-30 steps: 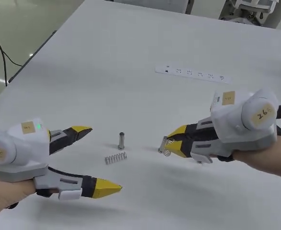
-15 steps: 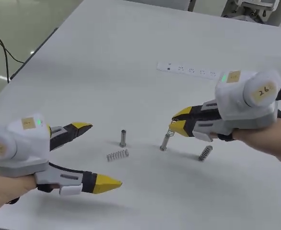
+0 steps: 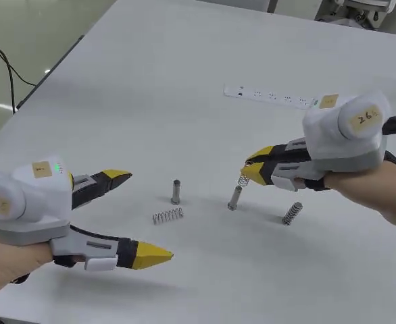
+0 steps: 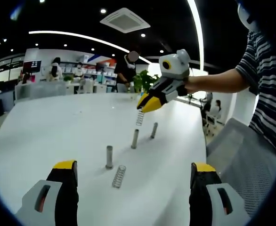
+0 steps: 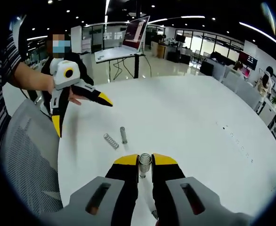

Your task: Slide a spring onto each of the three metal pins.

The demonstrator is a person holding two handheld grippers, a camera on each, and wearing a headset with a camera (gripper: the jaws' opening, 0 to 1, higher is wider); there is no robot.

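Seemingly one done, two remain: right hand-held gripper (image 3: 247, 170) pinches thin wire spring (image 3: 242, 181) above leaning grey metal pin (image 3: 234, 198); left hand-held gripper (image 3: 147, 216) gapes empty.

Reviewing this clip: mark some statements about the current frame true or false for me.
1. The right gripper is shut on a spring. True.
2. The left gripper clamps a pin. False: its jaws stand wide open and hold nothing.
3. A loose spring lies on the table close to the upright pin. True.
4. The power strip lies between the two grippers. False: it lies farther back on the table, beyond the right gripper.
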